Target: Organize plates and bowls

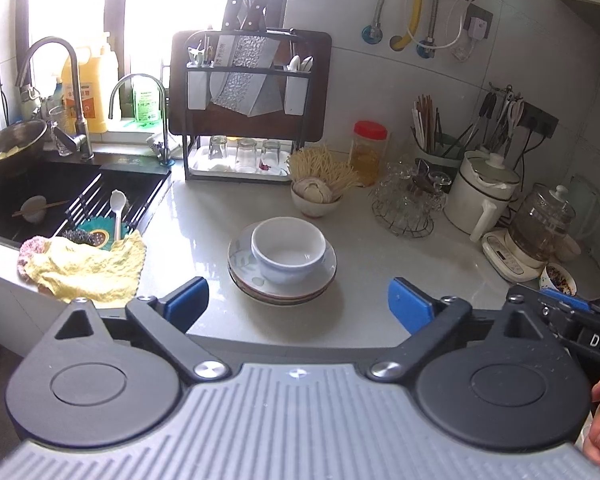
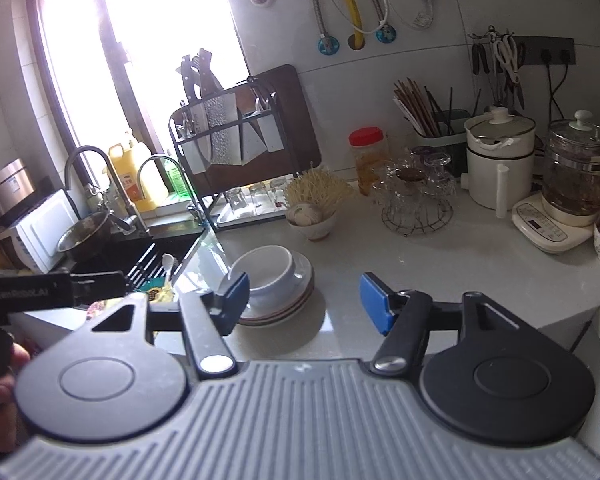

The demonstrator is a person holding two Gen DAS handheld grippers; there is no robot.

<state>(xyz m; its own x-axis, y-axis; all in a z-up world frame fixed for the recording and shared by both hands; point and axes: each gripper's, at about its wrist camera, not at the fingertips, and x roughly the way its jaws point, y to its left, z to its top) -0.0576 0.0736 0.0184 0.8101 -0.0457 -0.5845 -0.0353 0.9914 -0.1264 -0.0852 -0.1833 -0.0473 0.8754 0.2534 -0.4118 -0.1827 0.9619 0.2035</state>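
A white bowl stands upright on a short stack of plates in the middle of the pale countertop. My left gripper hangs just in front of the stack, open wide, with nothing between its blue pads. In the right wrist view the same white bowl and plates lie ahead and to the left. My right gripper is open and holds nothing; its left fingertip overlaps the stack's near left edge in the picture, and I cannot tell whether they touch.
A black sink with a spoon and a yellow cloth lies left. Behind the stack are a bowl of noodles, a knife rack with glasses, a red-lidded jar, glassware, a white kettle and a glass pot.
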